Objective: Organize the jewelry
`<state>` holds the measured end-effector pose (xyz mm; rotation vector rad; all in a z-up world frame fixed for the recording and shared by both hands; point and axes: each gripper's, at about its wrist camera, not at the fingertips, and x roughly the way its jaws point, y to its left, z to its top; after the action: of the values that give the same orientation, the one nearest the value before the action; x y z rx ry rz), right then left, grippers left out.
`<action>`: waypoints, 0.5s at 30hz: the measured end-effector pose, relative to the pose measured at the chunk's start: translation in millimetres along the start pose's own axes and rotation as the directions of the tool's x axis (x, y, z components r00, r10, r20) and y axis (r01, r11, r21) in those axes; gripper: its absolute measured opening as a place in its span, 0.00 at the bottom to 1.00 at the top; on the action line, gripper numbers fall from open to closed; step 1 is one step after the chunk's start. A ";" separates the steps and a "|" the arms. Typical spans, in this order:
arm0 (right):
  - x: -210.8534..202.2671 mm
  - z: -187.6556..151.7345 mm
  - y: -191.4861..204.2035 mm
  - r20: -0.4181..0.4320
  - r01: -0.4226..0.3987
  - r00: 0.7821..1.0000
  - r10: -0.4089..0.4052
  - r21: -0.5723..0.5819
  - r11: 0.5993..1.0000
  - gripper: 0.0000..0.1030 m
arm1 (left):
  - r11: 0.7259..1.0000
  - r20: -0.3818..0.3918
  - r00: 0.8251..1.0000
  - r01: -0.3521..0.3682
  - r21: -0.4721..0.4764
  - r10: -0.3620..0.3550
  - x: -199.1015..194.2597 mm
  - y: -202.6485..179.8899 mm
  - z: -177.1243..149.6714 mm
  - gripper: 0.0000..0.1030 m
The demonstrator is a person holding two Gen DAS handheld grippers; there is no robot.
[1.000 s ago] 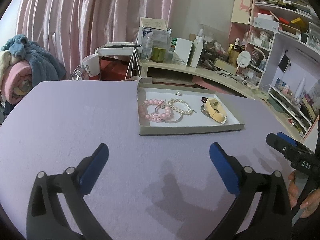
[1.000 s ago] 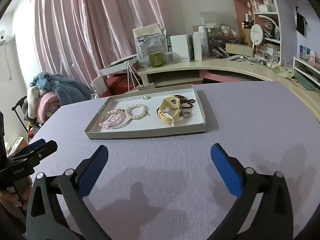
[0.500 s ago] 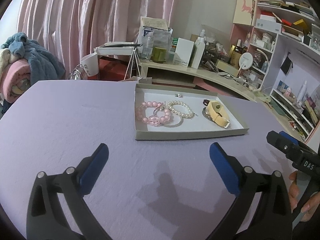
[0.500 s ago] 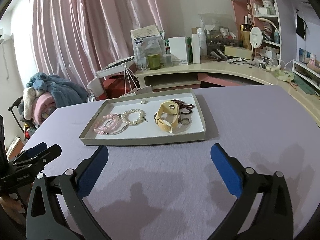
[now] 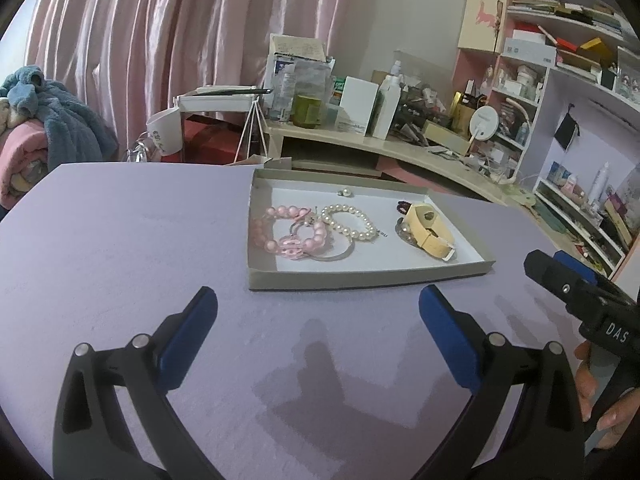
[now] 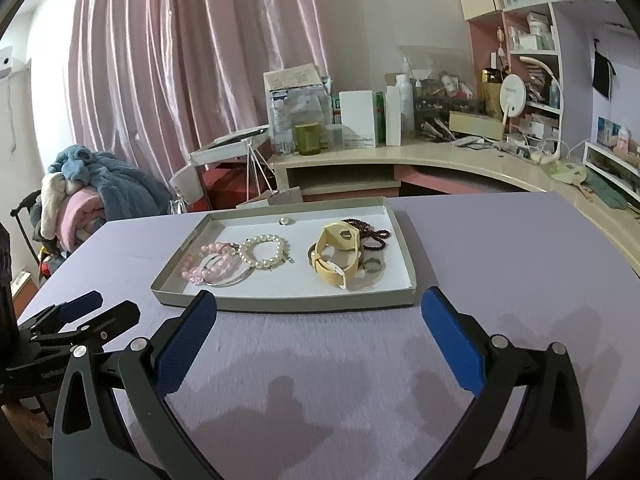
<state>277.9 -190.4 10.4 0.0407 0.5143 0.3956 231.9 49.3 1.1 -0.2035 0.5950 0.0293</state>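
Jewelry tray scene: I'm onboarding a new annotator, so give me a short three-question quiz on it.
1. True or false: the left gripper holds a bracelet.
2. Which lies nearest the tray's left end: (a) pearl bracelet, (b) pink bead bracelet, (c) yellow strap?
3. Fill in: the tray sits on a ____ table.

Key: 1 false, both grippers open and empty; 2 b; 3 purple.

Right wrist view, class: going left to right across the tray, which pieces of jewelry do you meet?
Pink bead bracelet → white pearl bracelet → yellow strap → dark bead bracelet, all in the tray.
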 end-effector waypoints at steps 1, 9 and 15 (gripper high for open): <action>0.8 -0.3 -0.1 0.002 -0.001 1.000 0.001 0.001 1.000 0.99 | 1.000 0.003 1.000 0.004 -0.004 -0.004 0.6 0.7 -0.5 0.98; 6.0 -5.8 -1.2 -0.001 -0.028 1.000 0.028 0.019 0.999 0.99 | 0.999 0.017 0.999 0.034 -0.039 -0.033 5.5 8.5 -5.7 0.98; 0.3 -4.1 2.6 0.026 -0.014 1.000 0.015 -0.006 1.000 0.99 | 0.999 0.029 0.999 0.021 -0.027 -0.020 1.9 8.1 -4.4 0.98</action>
<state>275.2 -188.1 7.0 0.0440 0.4873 0.4103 230.3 56.3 -5.1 -0.2356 0.5641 0.0207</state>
